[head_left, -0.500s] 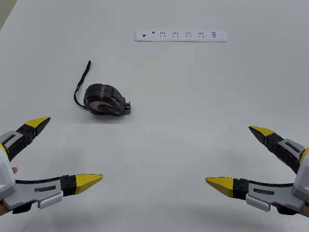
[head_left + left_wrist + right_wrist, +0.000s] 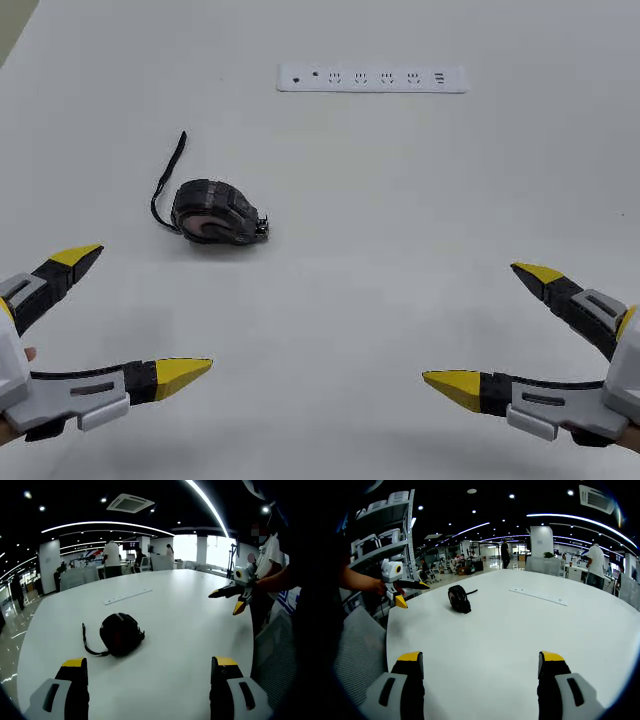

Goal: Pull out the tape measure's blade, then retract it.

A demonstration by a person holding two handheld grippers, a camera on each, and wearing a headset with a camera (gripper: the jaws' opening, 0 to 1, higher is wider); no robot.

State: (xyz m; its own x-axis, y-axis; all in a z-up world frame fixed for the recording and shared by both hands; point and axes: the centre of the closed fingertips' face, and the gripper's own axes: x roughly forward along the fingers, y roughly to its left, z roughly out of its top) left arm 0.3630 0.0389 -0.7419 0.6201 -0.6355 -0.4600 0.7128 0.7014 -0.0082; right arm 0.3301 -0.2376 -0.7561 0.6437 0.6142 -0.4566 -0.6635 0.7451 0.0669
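A black tape measure [image 2: 215,212] with a black wrist strap [image 2: 168,178] lies on the white table [image 2: 360,250], blade fully inside. It also lies ahead of the left gripper [image 2: 148,672] as the tape measure [image 2: 120,632], and far off to the left in the right gripper view as the tape measure [image 2: 459,598]. My left gripper [image 2: 137,312] hovers open at the near left, below and left of the tape measure, holding nothing. My right gripper [image 2: 490,325] hovers open at the near right, also holding nothing.
A white power strip [image 2: 372,78] lies flat at the far side of the table. The table edge curves away in both gripper views. Beyond it are office desks, shelving [image 2: 380,540] and people standing far off.
Both grippers and the tape measure keep their places. The whole picture has shifted slightly, which is the head camera's own motion.
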